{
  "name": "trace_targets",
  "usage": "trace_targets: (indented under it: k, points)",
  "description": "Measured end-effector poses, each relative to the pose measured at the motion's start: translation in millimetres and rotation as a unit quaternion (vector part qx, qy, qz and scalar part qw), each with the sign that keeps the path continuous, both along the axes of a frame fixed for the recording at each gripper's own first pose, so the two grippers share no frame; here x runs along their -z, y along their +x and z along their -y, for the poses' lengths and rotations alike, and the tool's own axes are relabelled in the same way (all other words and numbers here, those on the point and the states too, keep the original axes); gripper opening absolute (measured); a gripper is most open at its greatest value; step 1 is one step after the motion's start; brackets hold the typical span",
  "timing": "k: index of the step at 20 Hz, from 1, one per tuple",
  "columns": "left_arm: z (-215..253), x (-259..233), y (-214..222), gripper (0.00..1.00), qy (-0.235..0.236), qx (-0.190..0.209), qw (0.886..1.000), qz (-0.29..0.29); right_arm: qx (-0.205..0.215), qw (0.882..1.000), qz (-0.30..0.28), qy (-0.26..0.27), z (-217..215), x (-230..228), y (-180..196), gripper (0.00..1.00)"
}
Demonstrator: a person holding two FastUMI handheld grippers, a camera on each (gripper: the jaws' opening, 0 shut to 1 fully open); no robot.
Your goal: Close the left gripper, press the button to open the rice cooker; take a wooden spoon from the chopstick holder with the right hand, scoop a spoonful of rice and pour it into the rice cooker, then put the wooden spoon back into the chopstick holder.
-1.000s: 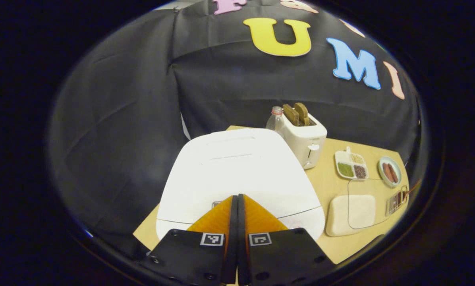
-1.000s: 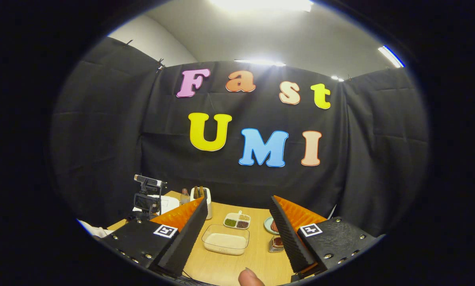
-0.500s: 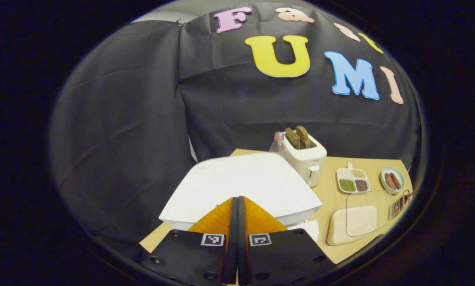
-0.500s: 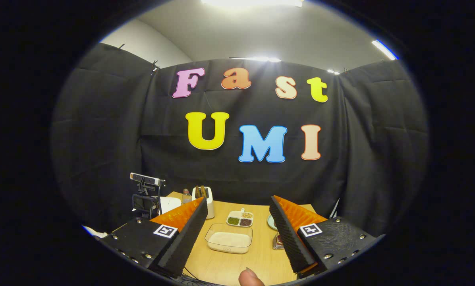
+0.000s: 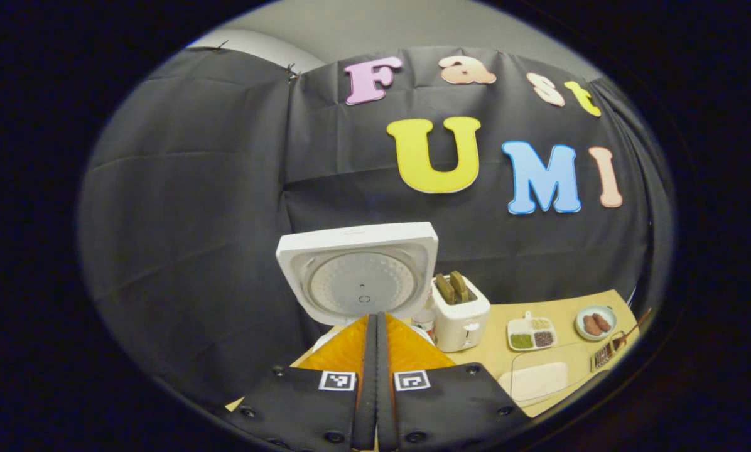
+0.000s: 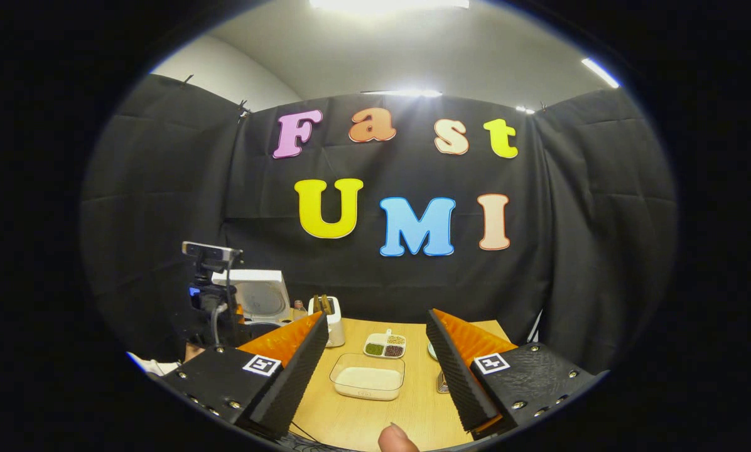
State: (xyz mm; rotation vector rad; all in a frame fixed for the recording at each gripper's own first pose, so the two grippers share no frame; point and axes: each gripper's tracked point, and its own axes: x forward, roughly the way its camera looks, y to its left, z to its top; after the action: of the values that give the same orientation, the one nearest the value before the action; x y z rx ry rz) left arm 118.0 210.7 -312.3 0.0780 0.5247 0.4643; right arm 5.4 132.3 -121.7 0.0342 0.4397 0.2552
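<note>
Standing upright on the table [image 6: 375, 414], the rice cooker's [image 5: 358, 273] lid faces me, just left of the toaster [image 5: 460, 311]. My left gripper [image 5: 376, 326] is clenched on nothing before it. My right gripper [image 6: 375, 339] hangs released above the rice container [image 6: 368, 383].

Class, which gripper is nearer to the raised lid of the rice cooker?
Left. The left gripper sits shut just below the raised lid. The right gripper hangs open over the table, the lid off to its left.
</note>
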Motion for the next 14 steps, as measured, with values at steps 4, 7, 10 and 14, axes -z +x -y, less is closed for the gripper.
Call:
trace_targets:
  k: [4,7,10,14]
  points:
    - [6,-15,-33,0.08,-0.026,0.003,1.000,0.001,0.011,1.000,0.002,-0.004,10,3,3,0.96]
    - [3,-24,-56,0.07,-0.049,-0.005,0.999,0.004,0.021,1.000,0.004,-0.009,18,7,4,0.96]
    - [-1,-39,-72,0.07,-0.061,-0.007,0.998,0.014,0.027,1.000,0.001,-0.013,23,10,3,0.96]
    - [-7,-53,-85,0.09,-0.065,-0.009,0.997,0.027,0.034,0.999,0.001,-0.023,26,16,4,0.96]
